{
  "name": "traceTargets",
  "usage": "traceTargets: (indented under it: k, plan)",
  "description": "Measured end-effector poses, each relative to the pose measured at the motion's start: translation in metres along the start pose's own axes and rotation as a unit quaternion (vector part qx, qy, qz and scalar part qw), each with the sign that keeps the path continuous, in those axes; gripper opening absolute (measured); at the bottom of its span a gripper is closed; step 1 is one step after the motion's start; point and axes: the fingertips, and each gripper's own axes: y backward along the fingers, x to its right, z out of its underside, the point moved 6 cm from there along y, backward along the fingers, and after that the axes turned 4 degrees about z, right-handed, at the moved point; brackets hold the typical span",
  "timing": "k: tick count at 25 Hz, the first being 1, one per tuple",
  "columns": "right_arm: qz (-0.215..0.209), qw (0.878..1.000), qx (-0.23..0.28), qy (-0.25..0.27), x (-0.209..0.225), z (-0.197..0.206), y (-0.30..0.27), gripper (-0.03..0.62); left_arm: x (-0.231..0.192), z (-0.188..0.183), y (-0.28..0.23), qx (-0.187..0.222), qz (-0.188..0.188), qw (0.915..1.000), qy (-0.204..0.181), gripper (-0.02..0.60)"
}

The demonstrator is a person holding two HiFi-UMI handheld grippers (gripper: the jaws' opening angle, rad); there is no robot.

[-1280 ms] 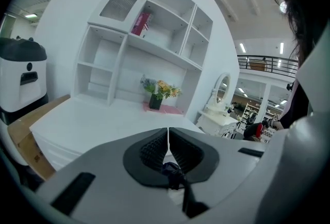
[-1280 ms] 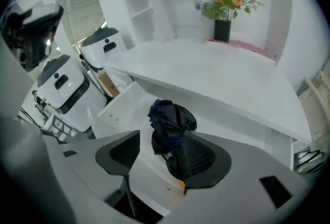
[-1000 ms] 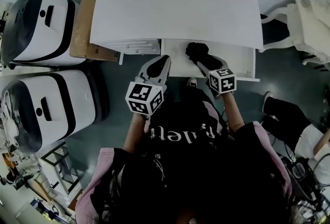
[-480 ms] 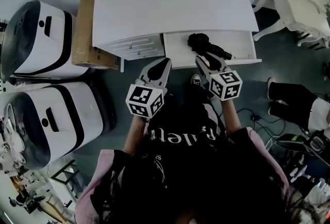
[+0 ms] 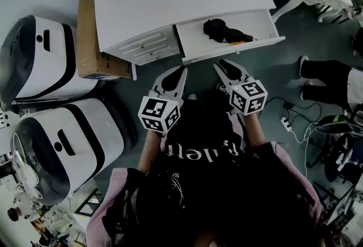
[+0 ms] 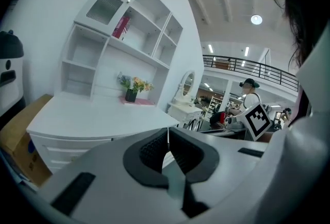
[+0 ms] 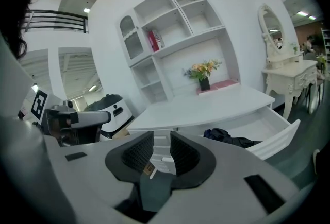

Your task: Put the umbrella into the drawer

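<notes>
Now the black umbrella (image 5: pixel 224 31) lies released inside the open drawer (image 5: pixel 238 49). The right gripper (image 5: pixel 226 65) has drawn back from the drawer front, its jaws closing on nothing. The left gripper (image 5: pixel 177 71) has its jaws together, empty. Placement appears complete for the 1 item.

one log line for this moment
black folded fabric umbrella: lying in open white desk drawer | left claw: shut, empty | right claw: closing, empty
</notes>
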Motion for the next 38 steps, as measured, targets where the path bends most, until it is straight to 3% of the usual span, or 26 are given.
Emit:
traceTargets:
  k: [8,16,38]
  plan:
    - [0.002,1.000,-0.017,0.004,-0.019,0.014,0.020,0.117,0.014,0.013,0.005,0.001,0.019,0.9997,0.016,0.020]
    - [-0.008,1.000,-0.014,0.006,-0.010,0.022,0.063,0.098,0.048,0.011,-0.007,0.018,0.011,0.9997,0.012,0.020]
    - [-0.078,0.997,0.014,0.026,0.002,0.100,0.256,0.071,0.266,0.085,0.054,0.040,-0.041,0.9983,-0.004,0.021]
